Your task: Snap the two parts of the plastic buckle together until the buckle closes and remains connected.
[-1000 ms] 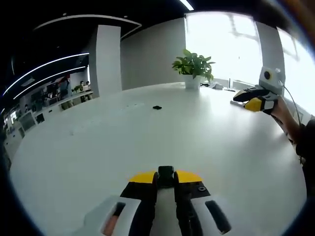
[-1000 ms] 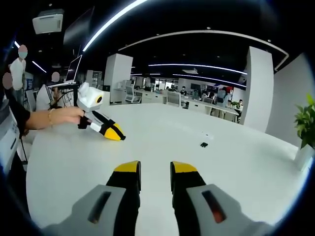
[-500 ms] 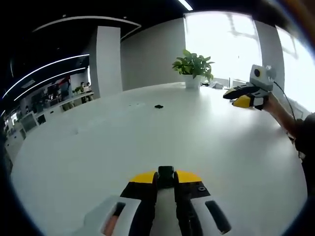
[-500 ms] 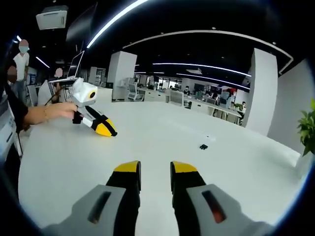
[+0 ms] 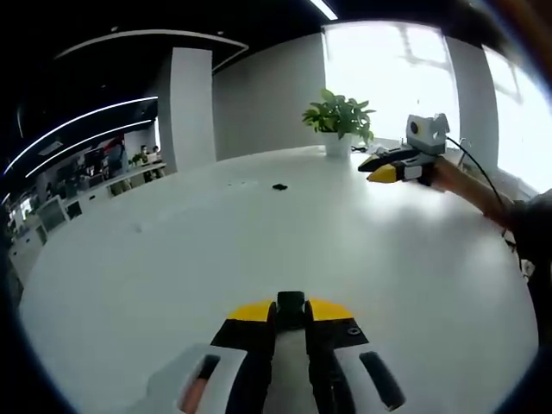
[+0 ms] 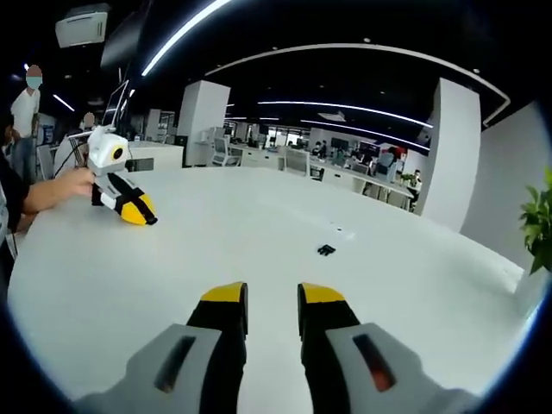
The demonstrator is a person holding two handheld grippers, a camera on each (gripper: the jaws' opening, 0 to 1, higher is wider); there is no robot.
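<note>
The left gripper [image 5: 291, 312] has its jaws pressed onto a small black buckle piece [image 5: 291, 304], pinched between the yellow tips at 6 o'clock in the left gripper view. The other buckle piece [image 5: 278, 186] lies loose on the white table [image 5: 172, 259], well apart from both grippers, at about 12 o'clock in that view; in the right gripper view it [image 6: 325, 250] sits just above centre, at roughly 1 o'clock. It is too small to make out any detail.

The right gripper [image 6: 272, 297] is spread with nothing between its jaws. Seen from the left gripper view it [image 5: 379, 169] hangs above the table at 2 o'clock, held by a hand [image 5: 444, 172]. The left gripper also appears at 10 o'clock in the right gripper view [image 6: 138, 211].

A potted plant [image 5: 339, 119] stands at the table's far edge by the window.
</note>
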